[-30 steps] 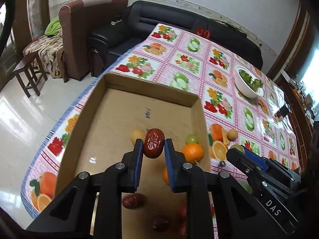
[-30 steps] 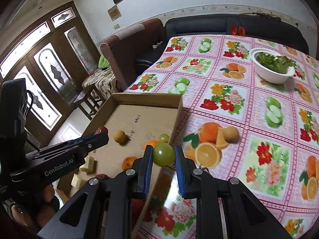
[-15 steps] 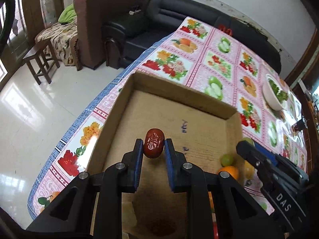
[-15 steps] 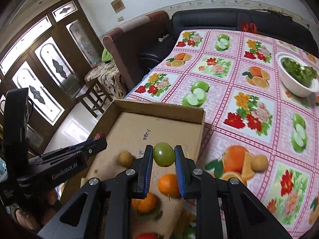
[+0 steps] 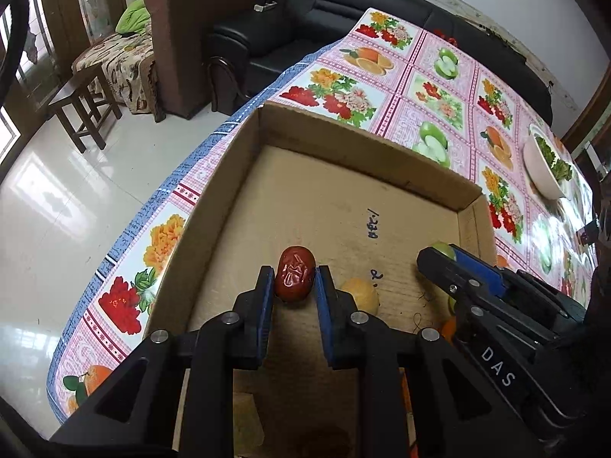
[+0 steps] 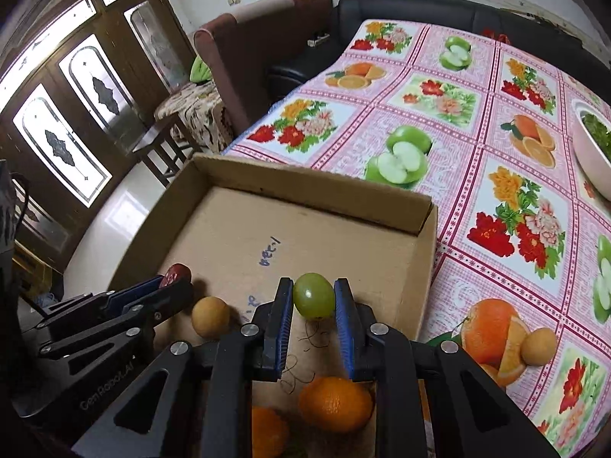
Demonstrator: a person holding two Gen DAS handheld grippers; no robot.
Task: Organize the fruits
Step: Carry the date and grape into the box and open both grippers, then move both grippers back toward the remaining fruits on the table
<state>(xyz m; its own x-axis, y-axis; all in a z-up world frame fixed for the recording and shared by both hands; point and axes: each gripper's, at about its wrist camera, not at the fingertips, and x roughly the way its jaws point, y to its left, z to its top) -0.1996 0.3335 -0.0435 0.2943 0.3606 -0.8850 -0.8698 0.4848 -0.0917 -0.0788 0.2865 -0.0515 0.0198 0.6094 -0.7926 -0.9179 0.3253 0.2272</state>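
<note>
My left gripper [image 5: 294, 280] is shut on a wrinkled red date [image 5: 294, 278] and holds it over the floor of a shallow cardboard box [image 5: 343, 133]. My right gripper [image 6: 314, 297] is shut on a green grape [image 6: 314, 294] over the same box [image 6: 305, 179], to the right of the left gripper [image 6: 175, 280]. A tan round fruit [image 6: 210, 316] lies on the box floor between the two grippers; it also shows in the left wrist view [image 5: 361, 294]. Two oranges [image 6: 336, 399] lie in the box under the right gripper. The right gripper [image 5: 439, 257] shows in the left wrist view.
The box sits at the corner of a table with a pink fruit-print cloth [image 6: 496, 152]. A tan round fruit [image 6: 538, 345] lies on the cloth right of the box. A white bowl of greens [image 6: 594, 152] stands farther right. Sofas and a stool stand beyond the table edge.
Both grippers have moved forward over the box toward its far end, each still holding its fruit. The tan fruit and the oranges now lie closer under the fingers.
</note>
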